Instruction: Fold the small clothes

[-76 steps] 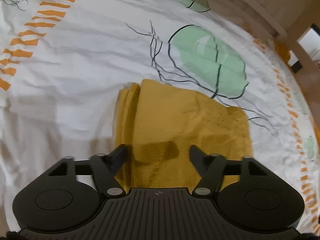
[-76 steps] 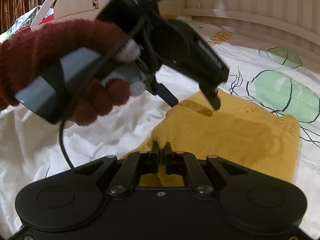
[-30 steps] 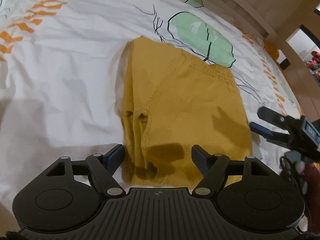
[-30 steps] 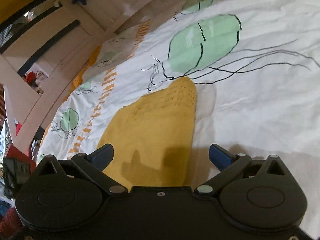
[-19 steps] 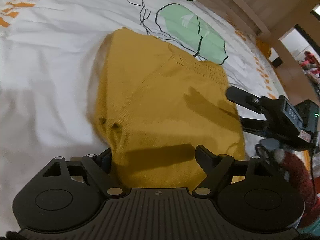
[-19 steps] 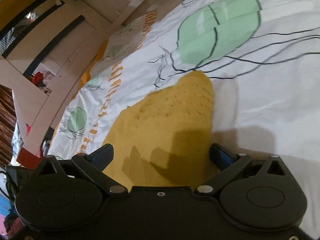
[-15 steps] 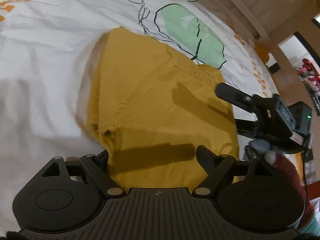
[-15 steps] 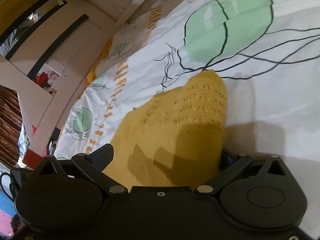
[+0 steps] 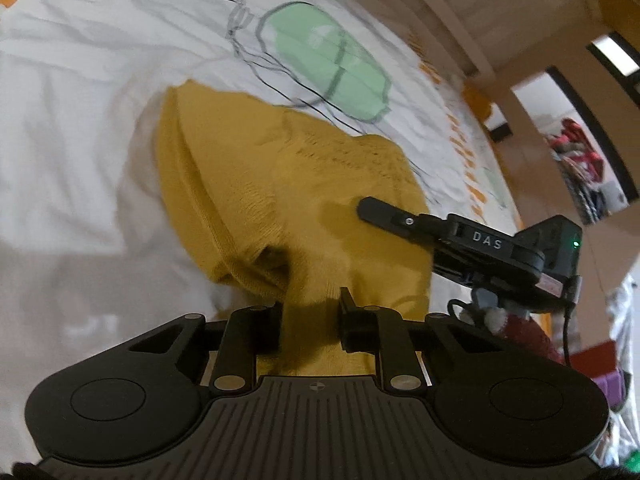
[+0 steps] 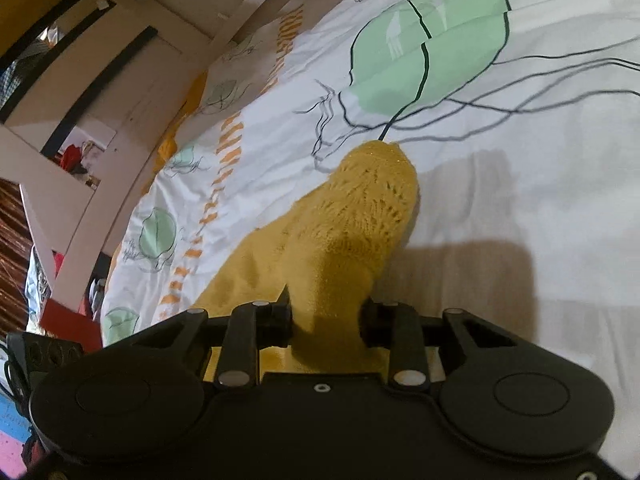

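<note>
Mustard-yellow knit garment (image 9: 280, 200) lies partly folded on a bed, on a white duvet cover (image 9: 80, 140) printed with green jellyfish shapes, black line tentacles and orange dashes. Left gripper (image 9: 310, 316) has its jaws closing, near edge of the knit bunched between them and pads pressing the fabric; the cloth rises in a pinched ridge toward the fingers, with stacked folded layers showing on the left side. Right gripper (image 10: 326, 316) is also closing, jaws clamped on a thick hump of the same garment (image 10: 348, 232) at its other near corner, lace-pattern hem running off toward a green jellyfish print. In the left wrist view the right gripper (image 9: 370, 207) reaches in from the right over the knit, marked "DAS", held by a hand in a dark red fuzzy glove (image 9: 520, 332). Wooden bed frame (image 10: 120, 92) runs along the far edge of the bed. Left wrist view is motion-blurred.
</note>
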Available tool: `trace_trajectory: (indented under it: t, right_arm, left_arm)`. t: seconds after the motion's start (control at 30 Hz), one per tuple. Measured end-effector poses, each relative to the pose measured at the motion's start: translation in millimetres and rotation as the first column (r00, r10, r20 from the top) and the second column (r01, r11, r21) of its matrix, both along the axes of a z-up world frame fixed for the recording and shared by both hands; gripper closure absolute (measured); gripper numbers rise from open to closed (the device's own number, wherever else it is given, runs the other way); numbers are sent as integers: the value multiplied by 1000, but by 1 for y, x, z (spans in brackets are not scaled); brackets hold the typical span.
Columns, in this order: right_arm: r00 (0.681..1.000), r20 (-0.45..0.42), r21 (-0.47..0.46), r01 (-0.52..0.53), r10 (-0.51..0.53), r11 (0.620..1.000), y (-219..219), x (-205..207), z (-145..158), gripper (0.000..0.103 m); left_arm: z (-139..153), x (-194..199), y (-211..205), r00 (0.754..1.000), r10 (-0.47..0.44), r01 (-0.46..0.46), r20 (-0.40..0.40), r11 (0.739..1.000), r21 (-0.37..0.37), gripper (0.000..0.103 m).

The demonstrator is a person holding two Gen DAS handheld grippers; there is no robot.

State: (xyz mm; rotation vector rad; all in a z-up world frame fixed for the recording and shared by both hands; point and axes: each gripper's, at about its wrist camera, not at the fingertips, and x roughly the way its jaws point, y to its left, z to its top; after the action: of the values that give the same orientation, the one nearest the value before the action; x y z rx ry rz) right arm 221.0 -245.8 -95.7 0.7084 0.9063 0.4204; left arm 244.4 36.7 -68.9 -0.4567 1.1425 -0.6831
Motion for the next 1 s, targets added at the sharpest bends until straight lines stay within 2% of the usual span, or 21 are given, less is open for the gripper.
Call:
trace_trajectory:
  t: [0.33, 0.47, 0.57, 0.67, 0.7, 0.77, 0.83, 0.97, 1.0]
  right_arm:
    - [998, -65, -20, -26, 24, 999, -6, -111, 32, 63]
    - [997, -65, -4, -28, 28, 1000, -10, -147, 40, 63]
    - [999, -51, -50, 2, -4, 999, -16, -162, 37, 63]
    - [991, -64, -127, 112, -121, 985, -29, -167, 22, 62]
    - [987, -59, -157, 141, -152, 977, -32, -168, 18, 60]
    - [980, -37, -177, 186, -196, 966, -36, -170, 13, 57]
    - [974, -13, -188, 218, -224, 958, -36, -171, 14, 53]
    - [967, 65, -255, 255, -246, 933, -28, -178, 28, 53]
    - [964, 82, -262, 265, -253, 928, -27, -182, 32, 50]
  left_arm:
    - [21, -105, -16, 994, -111, 110, -23, 992, -57, 82]
    - [22, -137, -15, 993, -118, 116, -18, 991, -70, 82]
    - [11, -152, -10, 998, -68, 68, 9, 998, -6, 82]
    - [-6, -157, -5, 1000, 2, -4, 20, 995, 104, 81]
    - [-12, -157, -3, 1000, 17, -21, 25, 992, 128, 75]
    - [-20, -158, 1, 998, 50, -54, 32, 990, 129, 69]
    - [-19, -161, 2, 996, 72, -77, 44, 989, 124, 69]
    - [-5, -176, -4, 986, 69, -99, 149, 974, 204, 68]
    - [-1, -182, -5, 982, 69, -108, 175, 970, 220, 68]
